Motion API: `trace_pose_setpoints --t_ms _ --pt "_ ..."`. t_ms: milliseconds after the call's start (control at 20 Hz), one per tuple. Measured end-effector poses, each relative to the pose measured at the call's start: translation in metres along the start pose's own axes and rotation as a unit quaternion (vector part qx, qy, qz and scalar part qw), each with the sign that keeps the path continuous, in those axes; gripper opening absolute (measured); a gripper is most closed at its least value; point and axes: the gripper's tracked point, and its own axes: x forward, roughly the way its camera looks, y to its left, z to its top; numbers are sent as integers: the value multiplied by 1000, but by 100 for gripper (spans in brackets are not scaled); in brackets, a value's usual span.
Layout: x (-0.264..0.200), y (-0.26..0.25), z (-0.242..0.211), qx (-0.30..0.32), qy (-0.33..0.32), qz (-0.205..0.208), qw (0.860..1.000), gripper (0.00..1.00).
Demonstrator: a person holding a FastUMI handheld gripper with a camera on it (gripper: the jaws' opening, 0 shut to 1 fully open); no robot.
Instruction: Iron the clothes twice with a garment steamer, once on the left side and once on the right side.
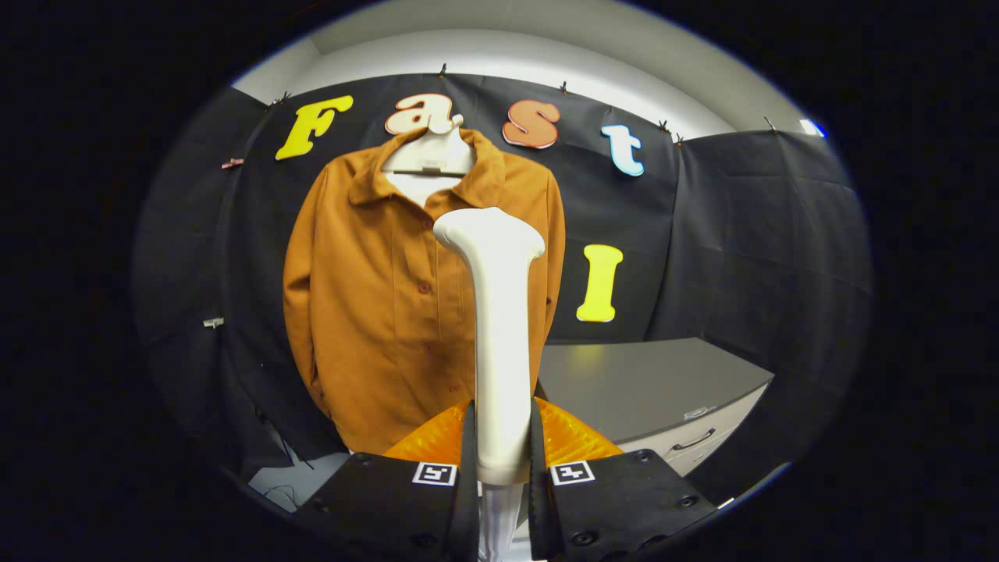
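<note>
Black-draped booth: an orange shirt [390, 304] hangs flat on a hanger [428, 160] for steaming; tongs [501, 468] clamp the steamer [497, 328] upright, its head at twelve o'clock beyond the fingers, facing cloth.

Steamer [499, 328] – smooth, glossy plastic; shirt [375, 312] – matt, suede-like cloth (hanging); cabinet top [648, 382] matt.

I count one steamer [499, 328], clamped between the two fingers of my one claw [499, 449]. One brown shirt [390, 297] on one white hanger [429, 156]. Shirt buttons I can make out: three. One grey cabinet [663, 382] with two drawer handles visible at its front edge.
</note>
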Motion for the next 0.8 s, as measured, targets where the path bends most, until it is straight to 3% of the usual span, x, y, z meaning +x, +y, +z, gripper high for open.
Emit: trace_pose_setpoints --t_ms 400,800 --pt "-19 29 111 19 -94 10 995 28" --pt "-5 95 113 -1 -98 41 994 28"
